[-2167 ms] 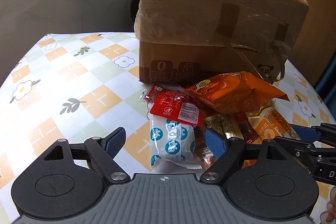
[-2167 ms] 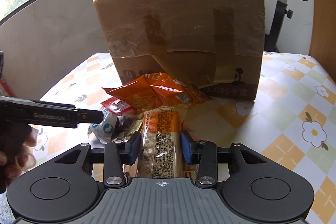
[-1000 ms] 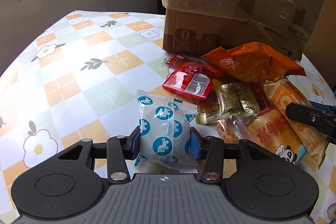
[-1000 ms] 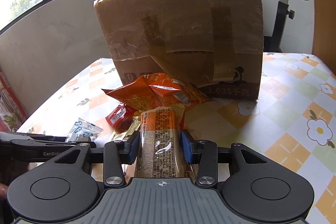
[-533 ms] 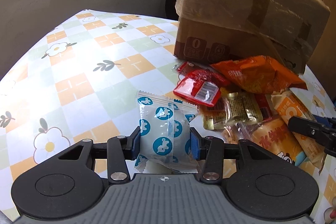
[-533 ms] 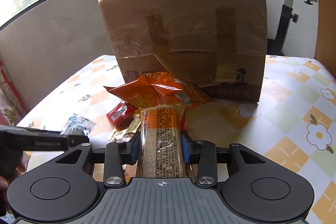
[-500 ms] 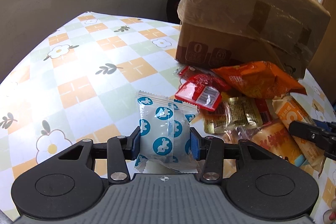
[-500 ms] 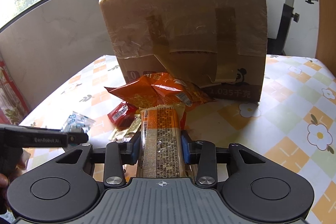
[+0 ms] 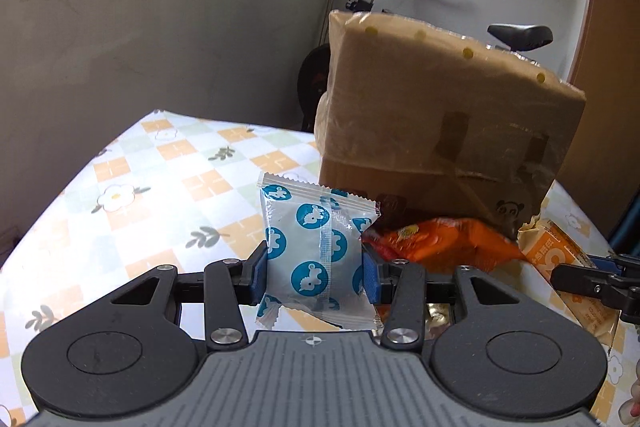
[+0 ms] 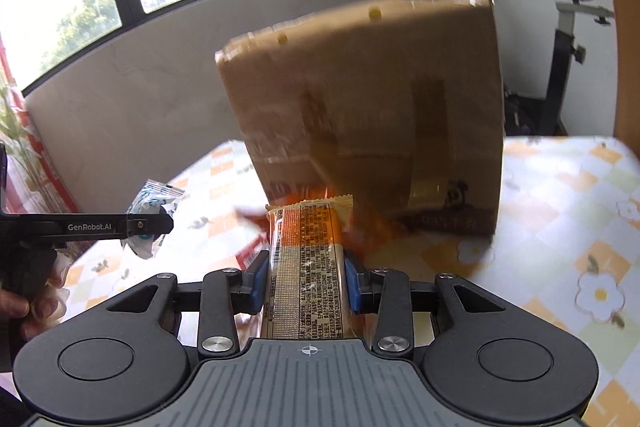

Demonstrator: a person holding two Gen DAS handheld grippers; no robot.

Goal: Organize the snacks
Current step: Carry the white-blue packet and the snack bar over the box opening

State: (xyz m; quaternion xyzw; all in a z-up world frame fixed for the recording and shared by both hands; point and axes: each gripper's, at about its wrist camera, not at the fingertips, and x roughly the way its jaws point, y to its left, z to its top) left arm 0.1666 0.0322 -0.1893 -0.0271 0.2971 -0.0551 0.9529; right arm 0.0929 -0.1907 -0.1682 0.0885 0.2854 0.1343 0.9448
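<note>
My left gripper (image 9: pixel 314 277) is shut on a white snack packet with blue round prints (image 9: pixel 316 251) and holds it up above the table. The packet also shows in the right wrist view (image 10: pixel 154 205), held by the left gripper (image 10: pixel 160 225). My right gripper (image 10: pixel 306 285) is shut on a long orange and tan snack bar packet (image 10: pixel 306 267), lifted off the table; it shows in the left wrist view (image 9: pixel 560 255) at the right. An orange chip bag (image 9: pixel 436 243) lies on the table in front of a taped cardboard box (image 9: pixel 440 131).
The table has a flower-and-check cloth (image 9: pixel 168 187). The tall cardboard box (image 10: pixel 372 119) stands at the back middle. A red packet (image 10: pixel 250 253) lies below the snack bar. An exercise bike (image 10: pixel 572 39) stands behind the table. A grey wall borders the left.
Both grippers have risen and tilted upward with their packets, so the snack pile has dropped low in both views. The right wrist view is blurred by motion.
</note>
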